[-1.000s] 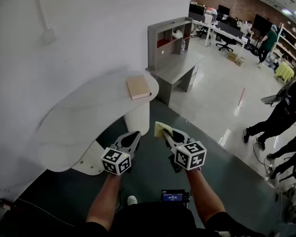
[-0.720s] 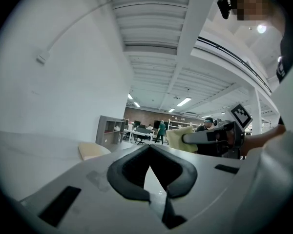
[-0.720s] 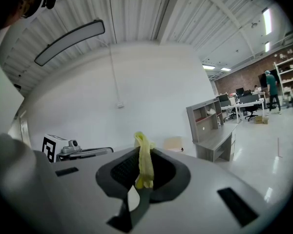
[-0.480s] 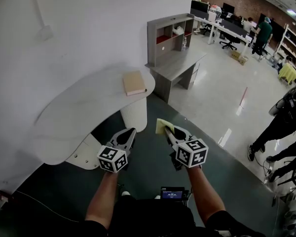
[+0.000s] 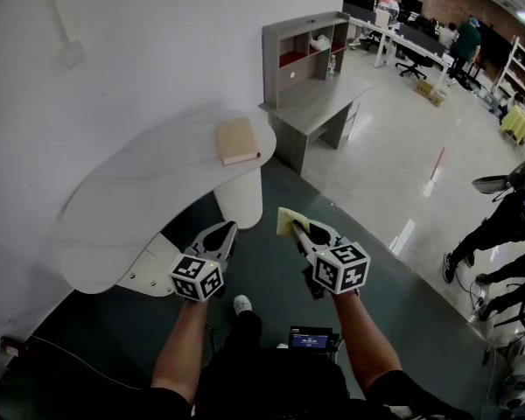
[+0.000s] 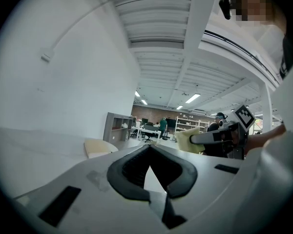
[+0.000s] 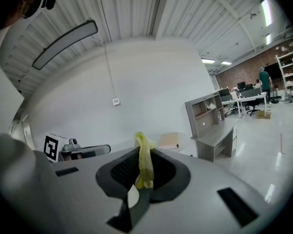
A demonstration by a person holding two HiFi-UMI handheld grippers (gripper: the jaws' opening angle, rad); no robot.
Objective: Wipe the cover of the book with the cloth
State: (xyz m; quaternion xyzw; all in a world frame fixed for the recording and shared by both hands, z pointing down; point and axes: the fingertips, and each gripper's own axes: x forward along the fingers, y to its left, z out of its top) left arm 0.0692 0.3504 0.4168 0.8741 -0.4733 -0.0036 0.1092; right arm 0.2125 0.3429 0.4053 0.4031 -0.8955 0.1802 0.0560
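We find the hall bright and evenly lit. Lit ceiling strips (image 6: pixel 193 97) glow far ahead of the left gripper (image 6: pixel 149 150), and further strips (image 7: pixel 266 11) shine high to the right of the right gripper (image 7: pixel 142 152). White glare streaks the polished floor (image 5: pixel 402 234) right of that gripper. Both gripper views bow strongly, with black corners. The cloth (image 7: pixel 145 165) in the right jaws reads sharp, while the far background is soft.

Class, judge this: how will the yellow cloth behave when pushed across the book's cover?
Probably floppy: the cloth stands crumpled between the right gripper's shut jaws. Likely light, since a thin pinch holds it. It may bunch rather than slide flat.
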